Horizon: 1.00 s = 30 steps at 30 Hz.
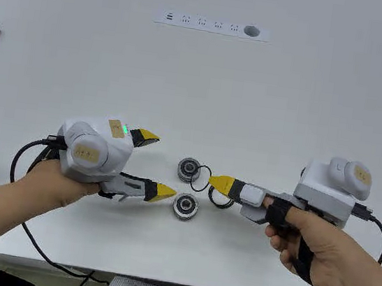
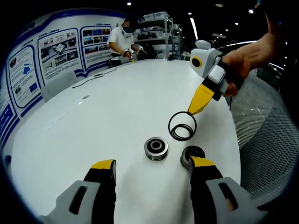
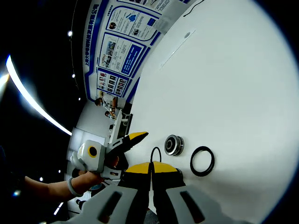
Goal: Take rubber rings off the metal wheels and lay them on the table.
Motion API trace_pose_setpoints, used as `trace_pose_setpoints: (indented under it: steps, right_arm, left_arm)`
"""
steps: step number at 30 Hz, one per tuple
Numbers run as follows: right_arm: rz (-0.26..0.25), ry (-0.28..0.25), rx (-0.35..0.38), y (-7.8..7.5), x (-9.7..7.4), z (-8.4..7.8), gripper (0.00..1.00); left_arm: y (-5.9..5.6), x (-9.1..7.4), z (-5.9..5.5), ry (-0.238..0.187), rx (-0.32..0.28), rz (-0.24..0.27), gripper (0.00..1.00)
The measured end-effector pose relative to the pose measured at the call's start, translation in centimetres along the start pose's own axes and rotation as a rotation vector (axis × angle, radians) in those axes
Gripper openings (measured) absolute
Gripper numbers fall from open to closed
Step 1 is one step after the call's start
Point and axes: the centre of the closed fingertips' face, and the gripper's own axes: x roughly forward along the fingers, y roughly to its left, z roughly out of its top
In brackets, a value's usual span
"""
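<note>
Left gripper (image 1: 154,163): we hold it at 9 o'clock of the two wheels. Its jaws are spread wide and grip nothing.
Right gripper (image 1: 218,183): it comes in from 3 o'clock. Its jaws are closed and pinch the edge of a thin rubber ring.
Held rubber ring (image 1: 208,176): it hangs off the right gripper's yellow tips, just beside the far wheel.
Loose rubber ring (image 3: 192,161): it lies flat on the tabletop (image 1: 185,79) below the right gripper's tips, at 2 o'clock of the near wheel.
Far metal wheel (image 1: 189,169): it rests on the tabletop between the two grippers.
Near metal wheel (image 1: 185,206): it sits at 6 o'clock of the far wheel, just beside the left gripper's nearer yellow tip.
Rings on the wheels: we cannot tell whether either wheel carries one.
Socket strip (image 1: 212,24): it is set into the tabletop at 12 o'clock, well apart from the wheels.
</note>
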Motion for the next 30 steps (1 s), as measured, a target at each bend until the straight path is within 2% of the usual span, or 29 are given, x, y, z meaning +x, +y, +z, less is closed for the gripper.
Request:
trace_pose_setpoints:
  steps: [4,11,18,26,30]
  right_arm:
    - [-0.014,-0.016,0.018,-0.6,-0.5,0.1,0.02]
    - [-0.048,-0.022,0.051,-2.8,-0.8,0.0,0.02]
    - [-0.076,-0.029,0.09,-4.3,-1.0,-0.1,0.02]
    - [-0.132,-0.012,0.044,-5.7,-1.1,-0.1,0.02]
    - [-0.164,0.017,-0.03,-6.2,-1.2,-0.3,0.02]
  left_arm:
    - [0.0,-0.3,-0.1,-0.003,-0.013,0.009,0.71]
    - [0.0,-0.8,-0.4,-0.013,-0.033,0.015,0.73]
    - [0.4,-1.2,-0.5,-0.026,-0.044,0.03,0.73]
    - [0.7,-1.3,-0.9,-0.025,-0.046,0.033,0.72]
    - [0.8,-1.4,-1.0,-0.025,-0.05,0.033,0.71]
